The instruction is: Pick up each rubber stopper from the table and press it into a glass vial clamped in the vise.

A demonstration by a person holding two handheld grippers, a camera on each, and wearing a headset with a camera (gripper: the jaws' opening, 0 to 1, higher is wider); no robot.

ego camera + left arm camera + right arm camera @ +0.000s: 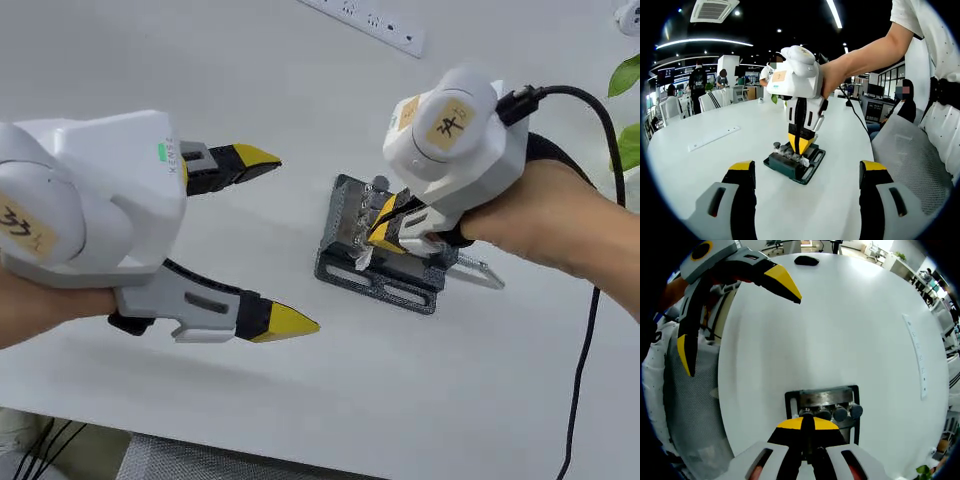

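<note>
Right gripper's (807, 424) tongs are pressed together over the dark metal vise (400, 285); left gripper's (288, 240) are spread. Grey rubber stoppers (841, 414) sit atop the clamped glass vials (350, 228). Probably light, squashy, grippy: pinch the sides, push gently, glass likely fragile.

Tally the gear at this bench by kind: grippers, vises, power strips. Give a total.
Grippers: 2 (left gripper, right gripper)
Vise: 1
Power strip: 1
Total: 4
</note>
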